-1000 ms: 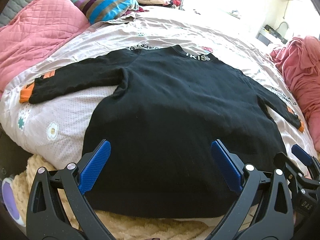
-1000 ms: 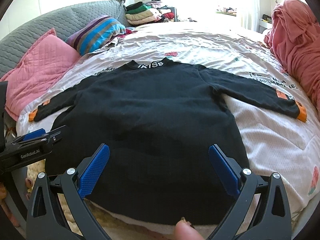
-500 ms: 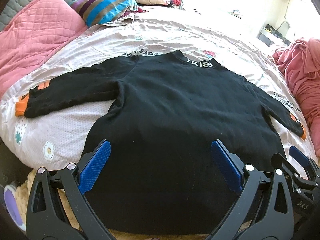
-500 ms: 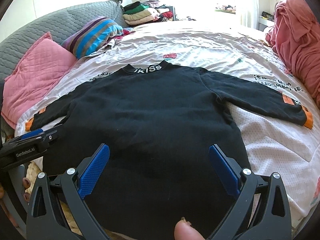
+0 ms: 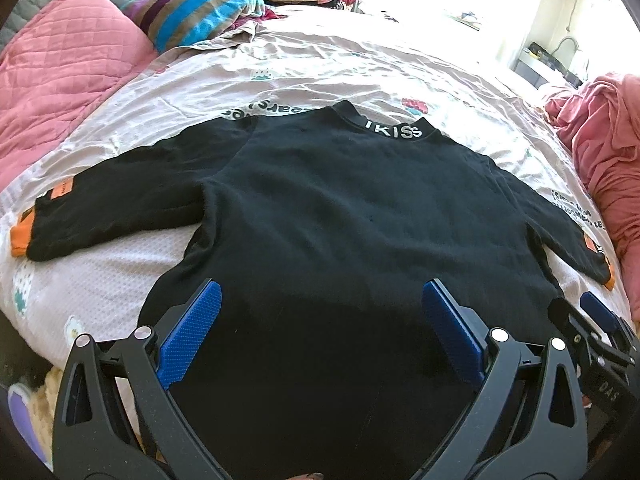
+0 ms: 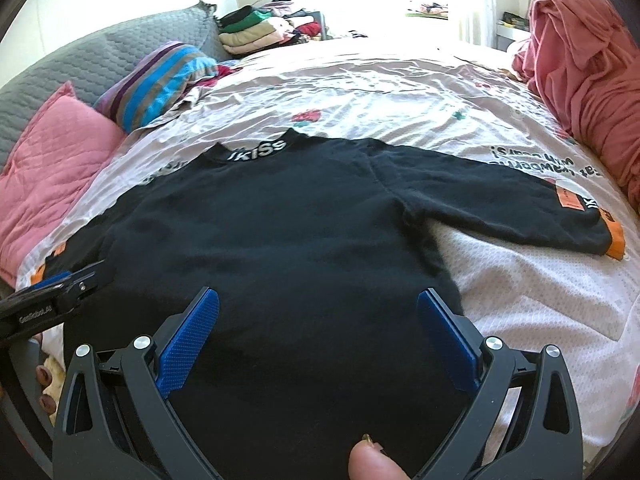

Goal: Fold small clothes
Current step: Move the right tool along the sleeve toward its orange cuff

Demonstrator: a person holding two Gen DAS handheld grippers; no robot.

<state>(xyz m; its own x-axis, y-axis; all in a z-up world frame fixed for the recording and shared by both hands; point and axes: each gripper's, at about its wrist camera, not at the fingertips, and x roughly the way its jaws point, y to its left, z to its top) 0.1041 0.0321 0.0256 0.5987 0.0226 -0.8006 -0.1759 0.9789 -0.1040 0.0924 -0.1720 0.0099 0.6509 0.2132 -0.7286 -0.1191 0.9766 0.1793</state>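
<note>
A black sweater (image 5: 340, 220) with white letters on the collar and orange cuffs lies flat on the bed, both sleeves spread out; it also shows in the right wrist view (image 6: 280, 240). My left gripper (image 5: 320, 296) is open and empty above the sweater's lower left hem. My right gripper (image 6: 318, 300) is open and empty above the lower right hem. Each gripper shows at the edge of the other's view: the right one (image 5: 600, 332), the left one (image 6: 60, 288).
A pink quilted pillow (image 5: 60, 80) and a striped pillow (image 5: 200, 12) lie at the left. Folded clothes (image 6: 256, 28) are stacked at the far end. A pink blanket (image 6: 580, 72) is heaped at the right. The bedspread (image 5: 360, 64) is pale and printed.
Both grippers have moved forward over the sweater's hem, so the near edge of the sweater has slid under the view. Both stayed open.
</note>
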